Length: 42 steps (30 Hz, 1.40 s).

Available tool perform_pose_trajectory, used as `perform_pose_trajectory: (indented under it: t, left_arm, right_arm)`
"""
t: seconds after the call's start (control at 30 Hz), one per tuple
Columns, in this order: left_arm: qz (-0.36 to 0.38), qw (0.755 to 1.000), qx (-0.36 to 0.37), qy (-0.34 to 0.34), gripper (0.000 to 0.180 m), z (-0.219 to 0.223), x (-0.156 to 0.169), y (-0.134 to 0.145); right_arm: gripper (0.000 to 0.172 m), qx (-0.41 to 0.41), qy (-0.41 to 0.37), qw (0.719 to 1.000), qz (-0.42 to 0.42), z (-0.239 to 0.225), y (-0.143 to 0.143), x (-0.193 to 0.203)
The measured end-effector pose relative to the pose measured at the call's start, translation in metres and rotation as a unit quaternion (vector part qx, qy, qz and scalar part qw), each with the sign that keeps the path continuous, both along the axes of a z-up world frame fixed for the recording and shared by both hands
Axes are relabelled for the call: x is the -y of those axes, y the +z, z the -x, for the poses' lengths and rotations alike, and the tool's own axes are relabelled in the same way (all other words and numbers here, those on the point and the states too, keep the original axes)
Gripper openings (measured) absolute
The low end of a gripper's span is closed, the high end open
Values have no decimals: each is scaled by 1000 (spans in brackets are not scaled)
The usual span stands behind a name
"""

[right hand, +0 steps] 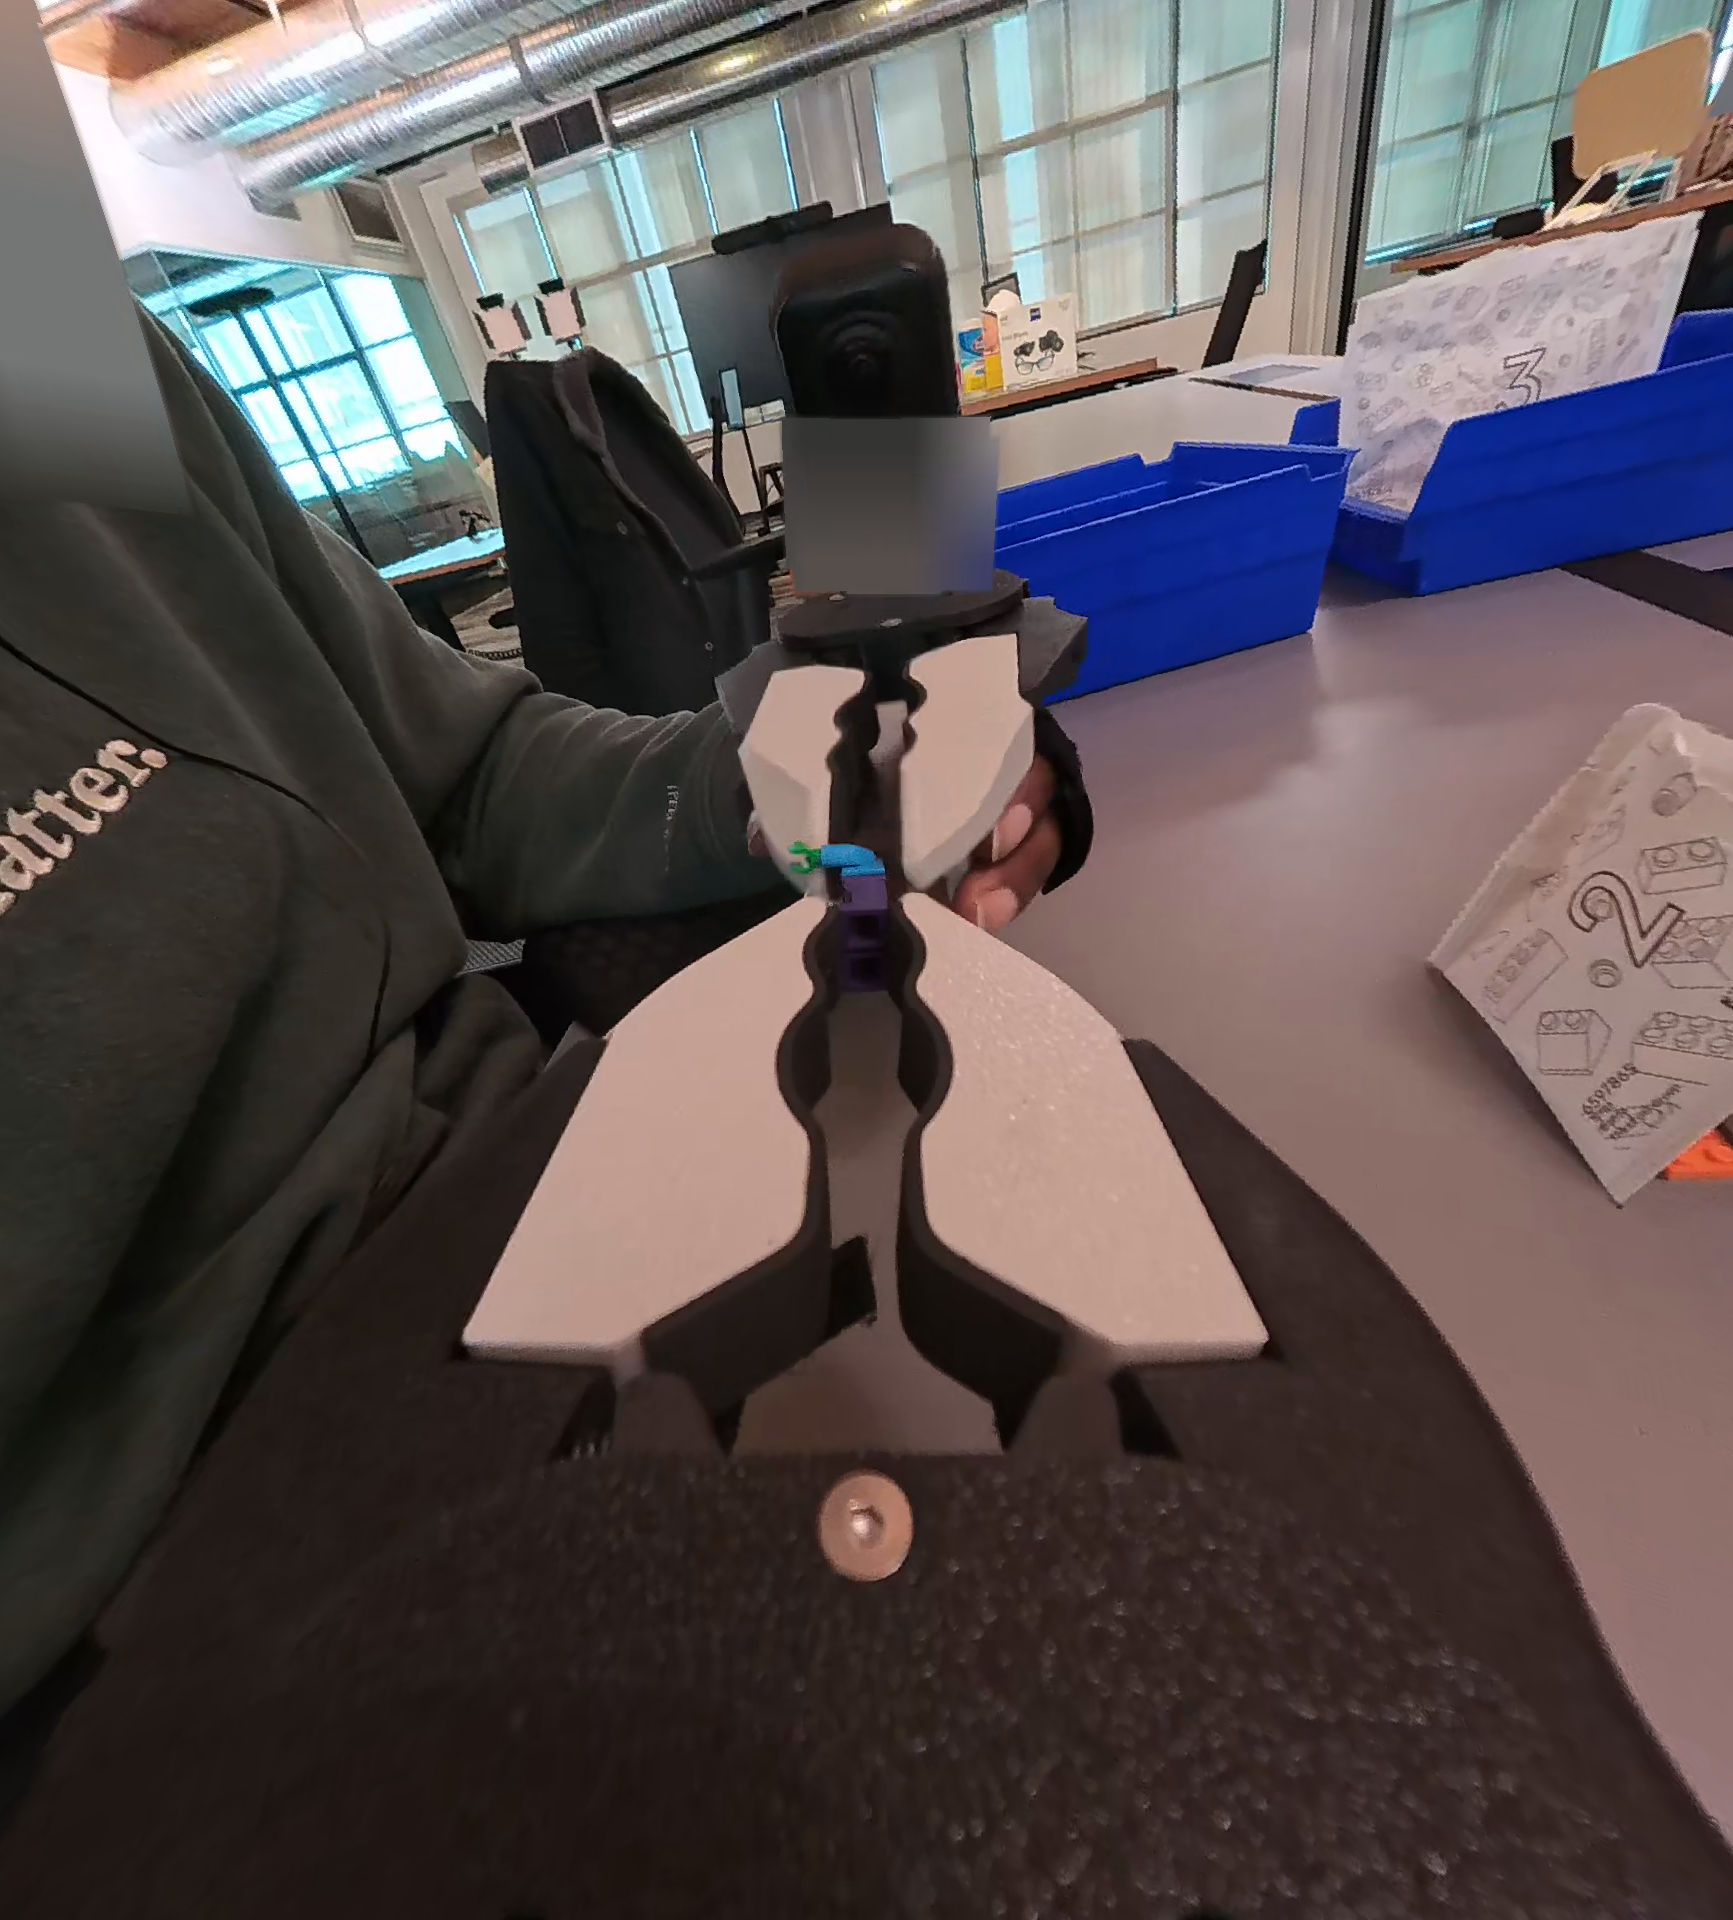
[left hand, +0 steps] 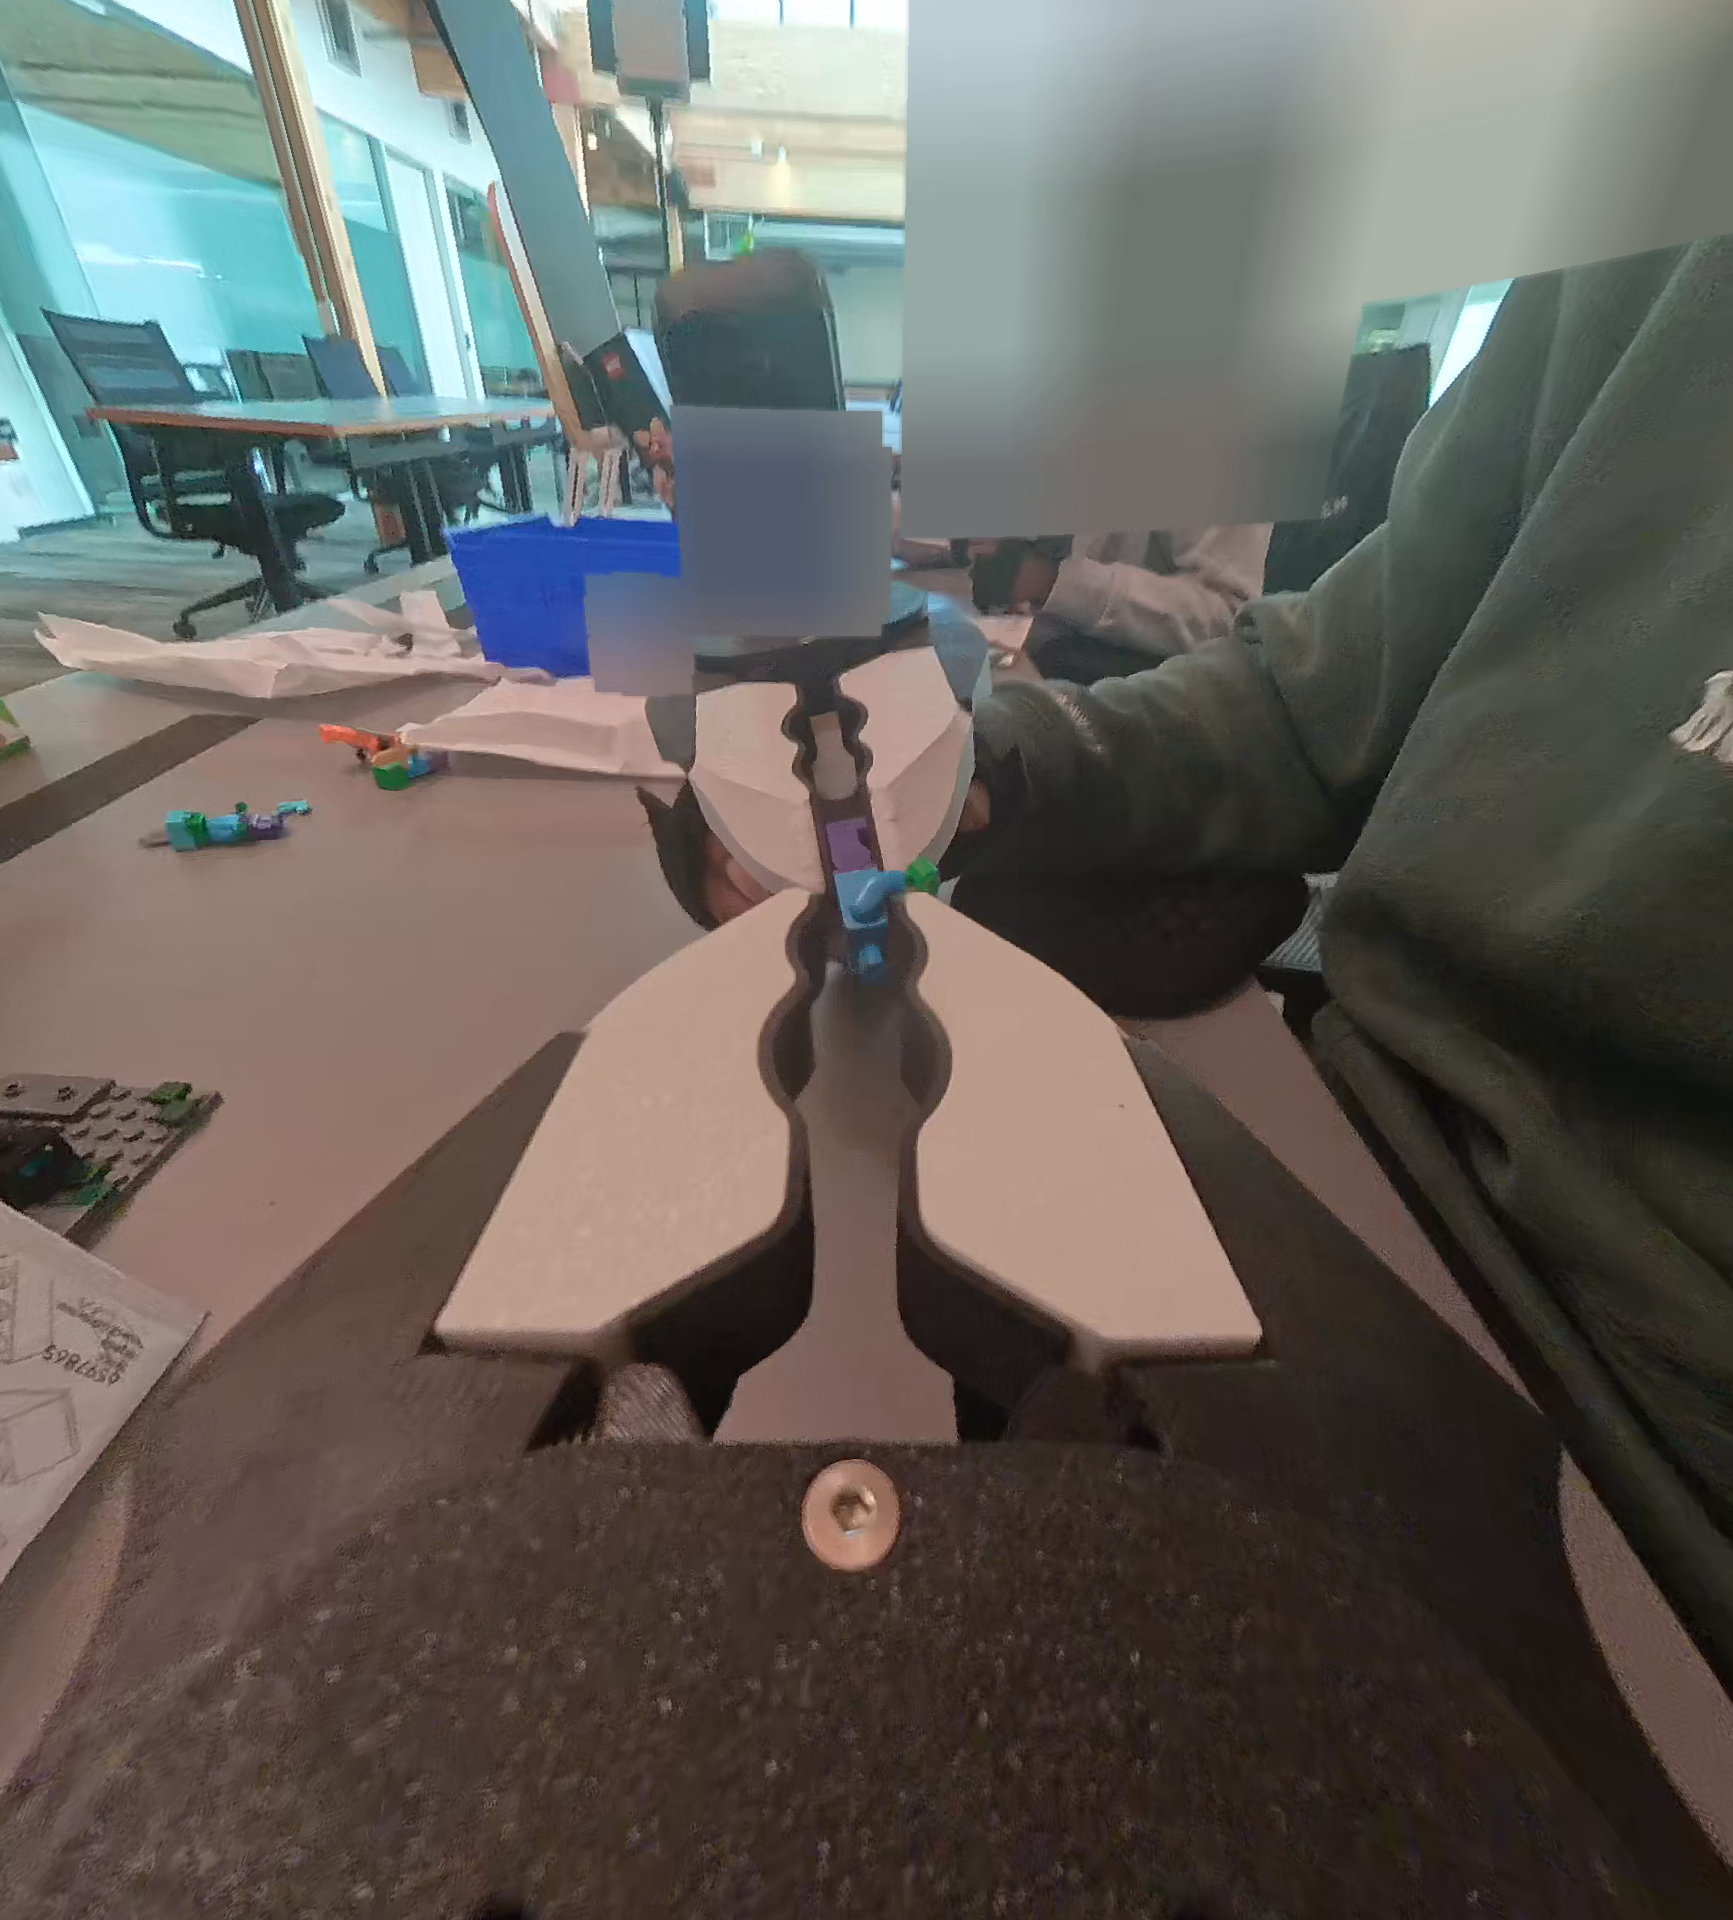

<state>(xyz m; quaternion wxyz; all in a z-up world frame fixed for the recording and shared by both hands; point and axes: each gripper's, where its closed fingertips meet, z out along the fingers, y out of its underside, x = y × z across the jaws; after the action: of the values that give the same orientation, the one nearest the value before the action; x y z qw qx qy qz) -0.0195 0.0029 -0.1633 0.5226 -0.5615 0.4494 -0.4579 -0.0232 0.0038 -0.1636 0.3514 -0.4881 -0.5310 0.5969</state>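
Observation:
The two grippers meet tip to tip above the grey table (left hand: 322,987), sharing one small toy brick figure. My left gripper (left hand: 857,940) is shut on the figure's blue torso (left hand: 864,909), whose blue arm and green hand (left hand: 922,876) stick out to the right. My right gripper (right hand: 862,935) is shut on the figure's purple legs (right hand: 864,951). In the right wrist view the blue arm (right hand: 846,857) lies between the left gripper's fingers. In the left wrist view the purple legs (left hand: 849,842) sit between the right gripper's fingers.
A person in a grey-green sweatshirt (left hand: 1568,831) holds both grippers. Two small brick figures (left hand: 228,826) (left hand: 389,753), white paper bags (left hand: 249,655), a grey brick plate (left hand: 62,1132) and blue bins (right hand: 1174,551) lie on the table. A printed paper bag (right hand: 1651,966) lies to the right. Only a small space, under 4 cm, lies between the two pairs of fingers.

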Motion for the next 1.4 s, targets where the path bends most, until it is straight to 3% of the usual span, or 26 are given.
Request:
perform_pose_trajectory:
  t: [0.1,0.2,0.37,0.47,0.87,1.07,1.4]
  left_arm:
    - [1,1000,-10,-6,20,-4,2,-4]
    - [15,999,25,-14,15,4,2,8]
    - [21,1000,-15,-15,17,-2,2,-7]
    - [28,999,-28,-7,9,-3,-2,-12]
    - [67,990,-121,29,10,1,-14,-45]
    - [58,992,-107,19,22,1,-10,-39]
    - [48,994,-95,2,15,-2,-4,-33]
  right_arm:
    - [8,3,0,1000,-10,2,-1,2]
    - [8,3,-6,1000,-13,-2,0,-2]
    - [7,14,-6,999,-29,1,-6,0]
    - [7,20,-12,999,-43,2,-8,0]
    - [7,105,-78,964,-230,4,-43,-14]
    - [8,105,-81,968,-213,3,-42,-18]
    - [7,100,-58,973,-198,5,-42,-8]
